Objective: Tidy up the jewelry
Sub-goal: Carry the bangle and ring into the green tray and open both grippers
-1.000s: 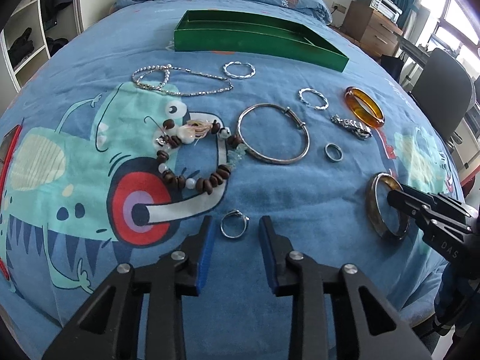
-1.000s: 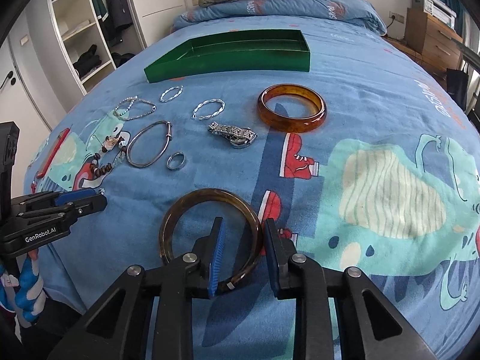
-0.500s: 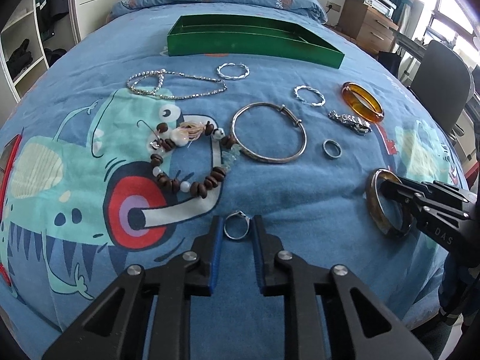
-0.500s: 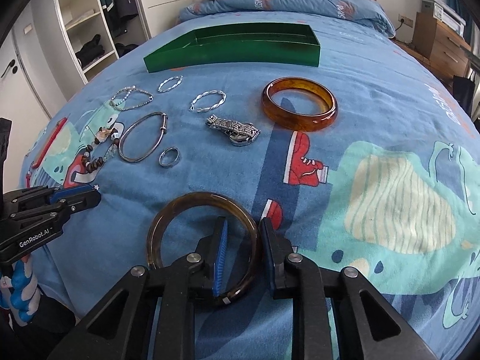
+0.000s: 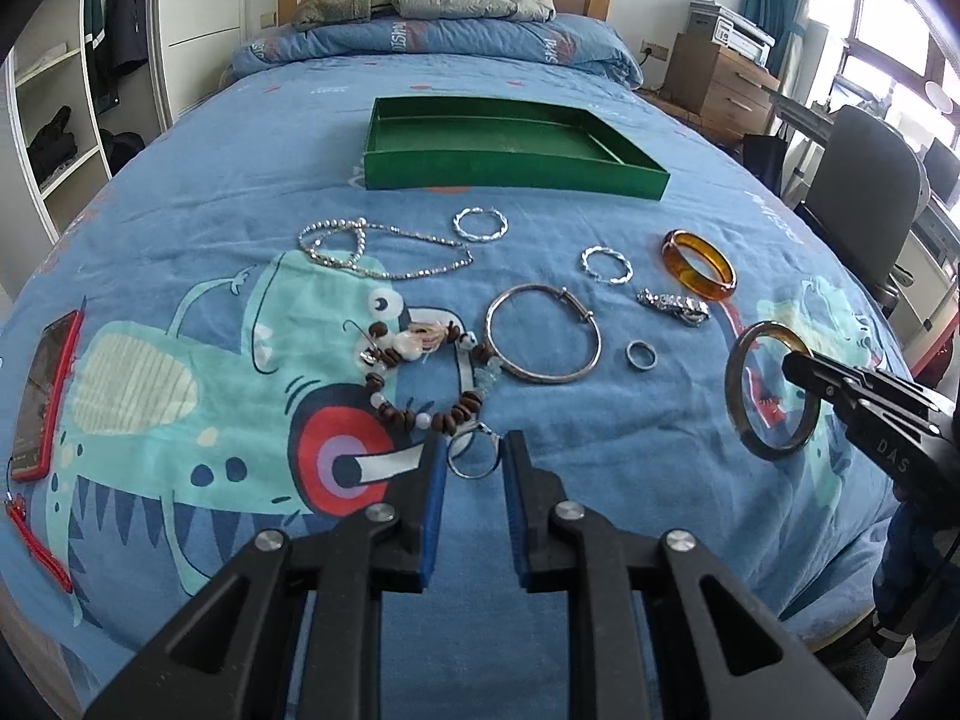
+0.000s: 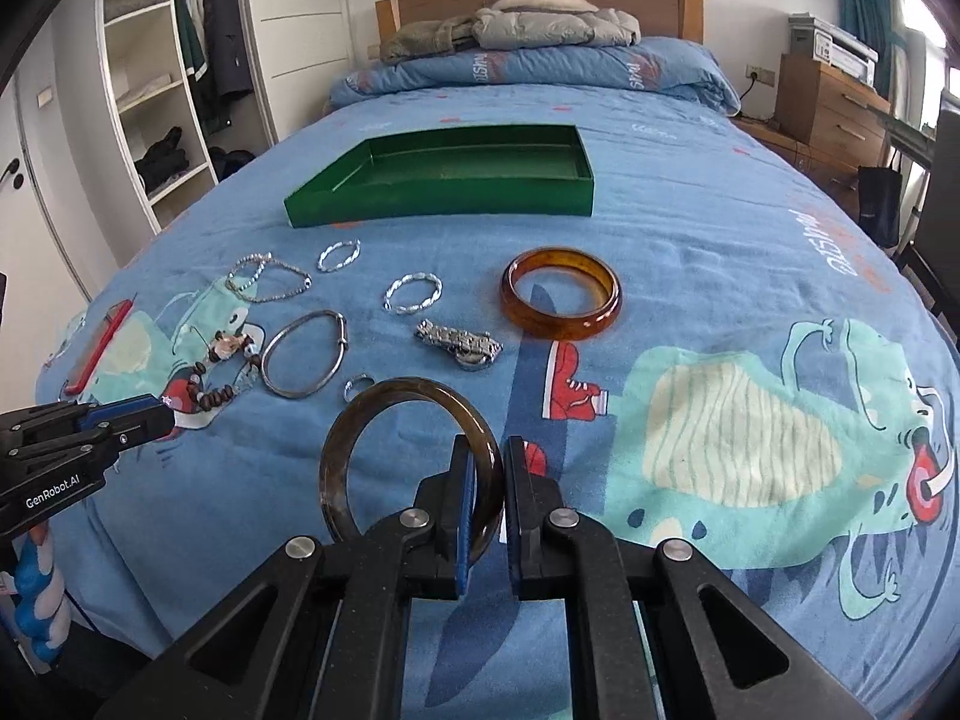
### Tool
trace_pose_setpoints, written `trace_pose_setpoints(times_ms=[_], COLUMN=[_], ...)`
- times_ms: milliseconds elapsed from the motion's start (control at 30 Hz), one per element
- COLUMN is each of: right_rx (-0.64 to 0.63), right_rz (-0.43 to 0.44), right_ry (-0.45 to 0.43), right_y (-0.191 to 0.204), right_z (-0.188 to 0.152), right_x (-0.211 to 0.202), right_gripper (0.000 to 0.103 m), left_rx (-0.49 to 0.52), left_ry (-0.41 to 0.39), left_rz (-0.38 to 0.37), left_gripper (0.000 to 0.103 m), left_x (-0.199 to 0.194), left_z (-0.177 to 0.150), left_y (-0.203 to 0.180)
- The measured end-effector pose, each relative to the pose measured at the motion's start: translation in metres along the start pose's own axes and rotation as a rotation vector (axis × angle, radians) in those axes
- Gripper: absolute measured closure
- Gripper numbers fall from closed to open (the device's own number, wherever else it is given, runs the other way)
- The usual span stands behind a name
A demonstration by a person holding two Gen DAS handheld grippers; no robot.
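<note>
On a bed spread with a blue dinosaur-print duvet (image 5: 600, 456), the left gripper (image 5: 474, 468) is pinching a small silver ring (image 5: 474, 459) between its blue pads (image 5: 433, 498), the ring appearing raised just clear of the cloth. The right gripper (image 6: 487, 492) is clamping the rim of a dark horn-coloured bangle (image 6: 360, 432), which is standing tilted up off the bedding.

Other pieces are lying scattered ahead of both tools. A brown beaded bracelet (image 5: 414, 381) is sitting just beyond the held ring, touching a large silver bangle (image 5: 543, 333) at its right. A plain silver band (image 5: 641, 355) is lying beside that bangle, near a silver watch-style link bracelet (image 5: 673, 306). Farther off, an amber bangle (image 5: 698, 264), two twisted silver hoops (image 5: 480, 224) (image 5: 606, 264) and a silver bead chain (image 5: 384, 249) are spreading between the grippers and an open green tray (image 5: 516, 174), which is waiting toward the pillow end with nothing visible inside.

A red-cased phone (image 5: 45, 396) is resting at the duvet's left edge, well apart from the jewelry.
</note>
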State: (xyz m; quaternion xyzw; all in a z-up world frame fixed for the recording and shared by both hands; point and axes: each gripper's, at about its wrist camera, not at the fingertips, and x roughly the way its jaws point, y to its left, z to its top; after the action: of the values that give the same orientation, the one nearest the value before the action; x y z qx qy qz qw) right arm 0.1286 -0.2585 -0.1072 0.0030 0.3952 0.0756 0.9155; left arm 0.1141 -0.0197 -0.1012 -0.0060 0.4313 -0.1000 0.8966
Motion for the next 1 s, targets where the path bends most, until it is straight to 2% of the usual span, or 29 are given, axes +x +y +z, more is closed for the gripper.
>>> trace_pose_setpoints(times_ms=[233,500,733,1000], right_rx=[-0.001,-0.025,0.064,0.149], right_rz=[-0.027,-0.031,0.004,-0.009], right_ry=[-0.109,-0.217,-0.247,-0.204], right_y=[0.013,0.022,0.011,-0.012], right_z=[0.027,0.099,0.171,0.214], right_x=[-0.031,-0.035,0.017,0.098], right_gripper=[0.094,0.094,0.094,0.094], left_rx=[-0.013,-0.018,-0.038,-0.048], left_ry=[-0.076,-0.162,-0.190,-0.171], left_rz=[-0.021,-0.028,-0.025,0.000], left_gripper=[0.085,0.085,0.085,0.085], left_x=[-0.024,-0.013,0.036,0.105], left_z=[0.026,0.094,0.168,0.229], left_y=[0.017,0.031,0.036,0.042])
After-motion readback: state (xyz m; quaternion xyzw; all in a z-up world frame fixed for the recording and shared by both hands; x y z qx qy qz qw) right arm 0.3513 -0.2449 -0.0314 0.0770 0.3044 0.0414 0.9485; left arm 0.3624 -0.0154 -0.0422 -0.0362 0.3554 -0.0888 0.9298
